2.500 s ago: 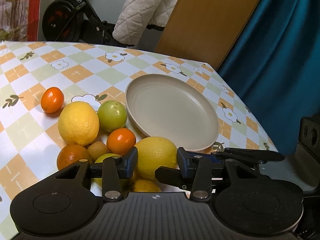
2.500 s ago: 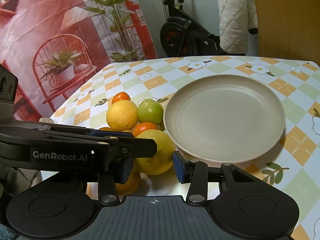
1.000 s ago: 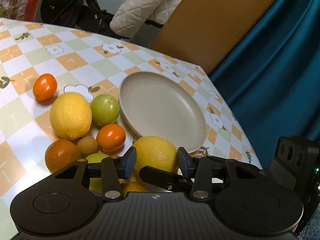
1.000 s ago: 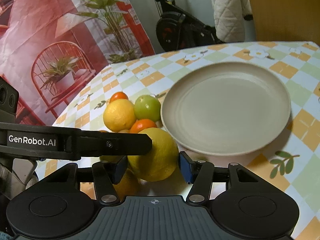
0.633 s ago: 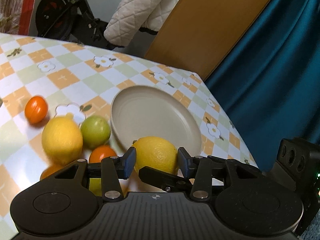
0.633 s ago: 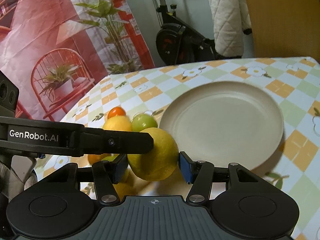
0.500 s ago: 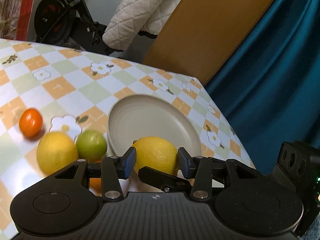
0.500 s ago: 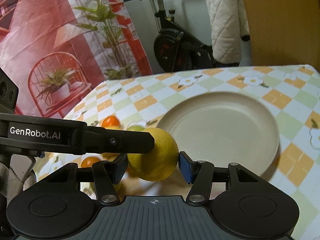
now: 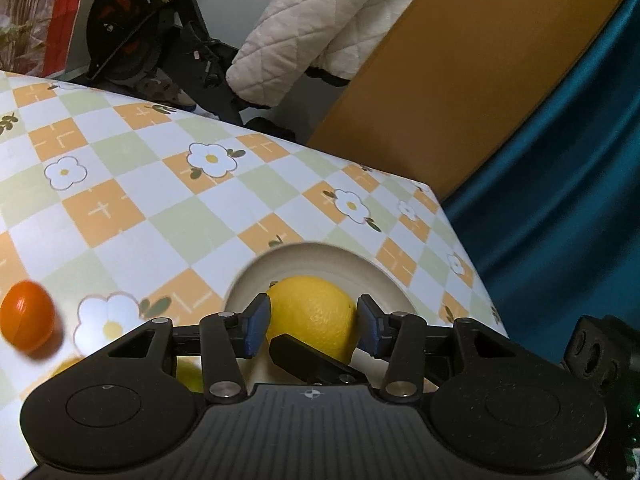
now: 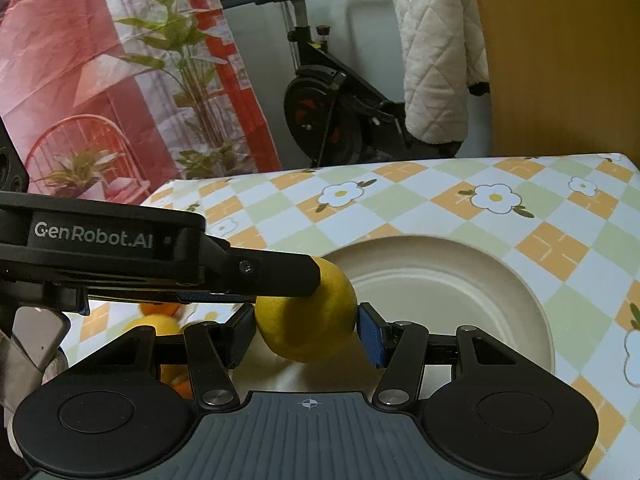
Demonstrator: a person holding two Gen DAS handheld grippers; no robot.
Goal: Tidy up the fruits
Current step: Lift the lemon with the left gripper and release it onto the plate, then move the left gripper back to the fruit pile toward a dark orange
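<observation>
A large yellow lemon (image 9: 312, 316) is held in the air between both grippers, at the near rim of the beige plate (image 9: 372, 276). My left gripper (image 9: 310, 324) is shut on its sides. My right gripper (image 10: 306, 328) is shut on the same lemon (image 10: 308, 320), with the left gripper's finger (image 10: 248, 268) across its top. The plate (image 10: 460, 280) holds nothing else. A small orange fruit (image 9: 26, 314) lies on the cloth at the left. More yellow and orange fruits (image 10: 160, 320) show partly behind the left gripper.
The table has a checked flower-print cloth (image 9: 120, 184). Its far edge and right edge are near the plate. Beyond stand an exercise bike (image 10: 332, 100), a quilted white jacket (image 9: 320, 28), a brown board (image 9: 460, 80) and a teal curtain (image 9: 560, 200).
Both grippers closed on the large lemon, lifted it off the fruit pile and carried it toward the plate. The other fruits have dropped low and left in both views.
</observation>
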